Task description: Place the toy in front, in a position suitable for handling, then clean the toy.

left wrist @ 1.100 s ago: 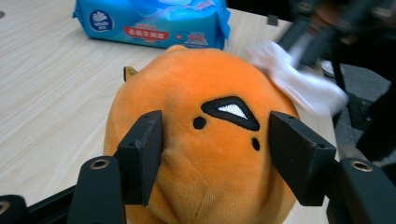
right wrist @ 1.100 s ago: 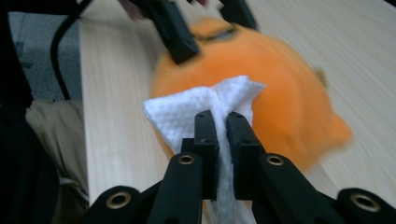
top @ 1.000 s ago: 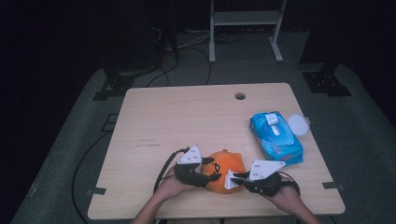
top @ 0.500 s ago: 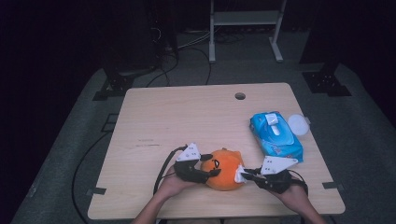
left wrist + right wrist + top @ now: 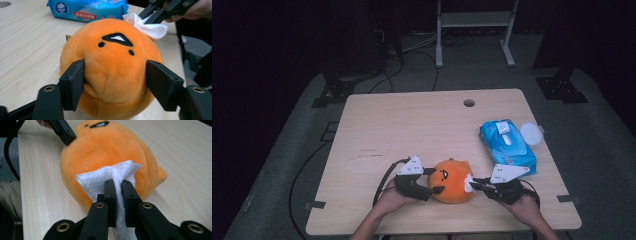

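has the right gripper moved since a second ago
Yes. In the high view the right gripper, shut on the white wipe, has slid right along the table's near edge, off the orange plush toward the blue wipes pack.

The blue wipes pack [image 5: 87, 9] is cut off by the top edge in the left gripper view, its print too small to read. The white wipe [image 5: 110, 180] hides part of the orange plush toy [image 5: 107, 152], whose face runs off the top edge. The wipe's lower end is perhaps tucked beneath the right claw [image 5: 119, 185].
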Action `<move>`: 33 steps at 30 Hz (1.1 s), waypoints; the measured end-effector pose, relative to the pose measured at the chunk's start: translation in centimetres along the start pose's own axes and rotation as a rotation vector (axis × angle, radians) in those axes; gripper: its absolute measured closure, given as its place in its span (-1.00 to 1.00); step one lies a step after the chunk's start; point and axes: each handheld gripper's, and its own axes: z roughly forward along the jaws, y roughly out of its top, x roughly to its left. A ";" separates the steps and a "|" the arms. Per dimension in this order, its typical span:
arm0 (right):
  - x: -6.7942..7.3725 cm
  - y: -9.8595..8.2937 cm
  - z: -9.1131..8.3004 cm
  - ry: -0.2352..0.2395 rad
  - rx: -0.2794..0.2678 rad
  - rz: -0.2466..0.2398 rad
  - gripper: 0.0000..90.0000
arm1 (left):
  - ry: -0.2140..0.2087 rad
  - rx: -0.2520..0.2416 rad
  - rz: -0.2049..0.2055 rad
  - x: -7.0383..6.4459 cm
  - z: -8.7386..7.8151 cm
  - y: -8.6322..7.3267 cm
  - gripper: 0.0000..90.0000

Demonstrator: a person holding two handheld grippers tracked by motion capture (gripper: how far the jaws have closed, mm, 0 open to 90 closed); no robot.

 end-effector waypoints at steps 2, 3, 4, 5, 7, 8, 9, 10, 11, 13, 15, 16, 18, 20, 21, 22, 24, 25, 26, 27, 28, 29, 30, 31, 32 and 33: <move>1.0 1.2 0.2 0.008 -0.037 -0.017 0.85 | 0.005 -0.005 -0.014 0.1 0.2 0.0 -0.22; 1.3 1.6 0.3 0.014 -0.047 -0.027 0.85 | 0.008 -0.005 -0.021 0.1 0.3 0.0 -0.22; 1.3 1.6 0.3 0.014 -0.047 -0.027 0.85 | 0.010 -0.009 -0.026 0.2 0.3 0.0 -0.22; 1.7 2.1 0.5 0.023 -0.056 -0.043 0.85 | 0.012 -0.012 -0.032 0.2 0.4 0.1 -0.22; 2.5 2.9 1.2 0.014 -0.035 -0.108 0.85 | 0.020 -0.007 -0.035 0.3 0.4 0.0 -0.20; 2.5 2.9 1.2 0.014 -0.035 -0.108 0.85 | 0.020 -0.007 -0.035 0.3 0.4 0.0 -0.19; 2.1 2.7 1.1 0.015 -0.042 -0.092 0.85 | 0.022 -0.008 -0.039 0.4 0.3 -0.1 -0.18; 2.1 2.7 1.1 0.015 -0.042 -0.092 0.85 | 0.025 -0.007 -0.049 0.4 0.3 -0.1 -0.18; 1.8 2.5 1.0 0.013 -0.045 -0.077 0.85 | 0.024 -0.009 -0.050 0.5 0.2 -0.2 -0.18; 1.0 2.0 0.6 0.000 -0.047 -0.049 0.85 | 0.019 -0.011 -0.061 0.7 0.2 -0.3 -0.18; 0.3 1.4 0.3 -0.016 -0.043 -0.029 0.85 | 0.014 -0.017 -0.072 0.9 0.2 -0.3 -0.18; 0.0 0.8 0.0 -0.029 -0.035 -0.017 0.85 | 0.014 -0.021 -0.071 0.9 0.3 -0.3 -0.19; 0.0 0.7 -0.2 -0.032 -0.031 -0.013 0.85 | 0.017 -0.023 -0.070 0.8 0.3 -0.2 -0.19; 0.3 0.9 -0.1 -0.035 -0.032 -0.023 0.85 | 0.031 -0.024 -0.062 0.6 0.6 -0.1 -0.19; 0.9 1.5 0.4 -0.021 -0.034 -0.043 0.85 | 0.037 -0.021 -0.059 0.4 0.8 0.1 -0.19; 0.9 1.5 0.4 -0.021 -0.034 -0.043 0.85 | 0.037 -0.021 -0.059 0.4 0.8 0.1 -0.19; 1.6 2.3 1.1 0.003 -0.042 -0.062 0.85 | 0.043 -0.020 -0.054 0.3 0.9 0.1 -0.19; 1.9 2.9 1.4 0.015 -0.052 -0.077 0.85 | 0.044 -0.018 -0.051 0.3 0.8 0.1 -0.18; 1.9 2.9 1.4 0.015 -0.052 -0.077 0.85 | 0.044 -0.018 -0.049 0.3 0.8 0.1 -0.18; 1.9 3.0 1.5 0.016 -0.056 -0.080 0.85 | 0.046 -0.018 -0.050 0.3 0.8 0.0 -0.18; 1.8 3.0 1.5 0.014 -0.058 -0.074 0.85 | 0.044 -0.020 -0.052 0.3 0.8 0.0 -0.18; 1.6 2.9 1.4 0.013 -0.059 -0.067 0.85 | 0.043 -0.020 -0.047 0.3 0.8 0.0 -0.18; 1.3 2.7 1.2 0.012 -0.064 -0.057 0.85 | 0.044 -0.022 -0.047 0.3 0.8 0.0 -0.18; 1.0 2.5 1.0 0.004 -0.068 -0.046 0.85 | 0.043 -0.025 -0.049 0.3 0.8 -0.1 -0.18; 0.4 1.9 0.6 -0.017 -0.064 -0.027 0.85 | 0.041 -0.027 -0.051 0.3 0.8 -0.1 -0.18; 0.4 1.9 0.6 -0.017 -0.064 -0.027 0.85 | 0.038 -0.024 -0.051 0.4 0.7 -0.1 -0.18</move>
